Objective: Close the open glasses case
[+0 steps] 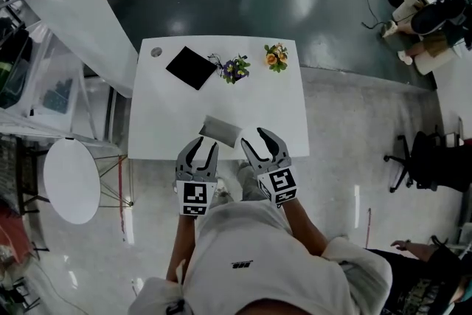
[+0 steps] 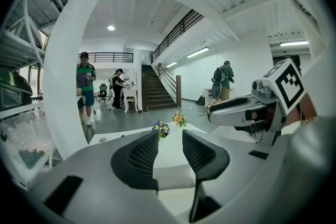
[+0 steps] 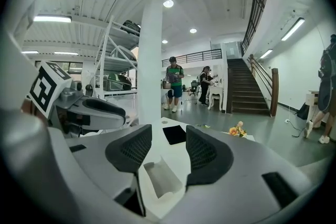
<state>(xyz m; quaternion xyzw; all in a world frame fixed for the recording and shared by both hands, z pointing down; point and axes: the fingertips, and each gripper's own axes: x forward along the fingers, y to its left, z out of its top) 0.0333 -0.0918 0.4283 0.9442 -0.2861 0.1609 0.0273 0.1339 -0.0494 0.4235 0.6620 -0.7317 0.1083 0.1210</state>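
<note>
On my feed the left gripper (image 1: 203,153) hovers just off the near edge of the white tabletop (image 1: 169,122), jaws moderately apart with nothing in them. The grey glasses case (image 1: 220,129) sits right at that near edge, just ahead of both grippers. The right gripper (image 1: 263,147) next to it is spread a bit wider, also empty, with the case showing low between its jaws. Along the far side I've got a black square pad (image 1: 192,67), purple flowers (image 1: 234,68) and orange flowers (image 1: 276,57).
</note>
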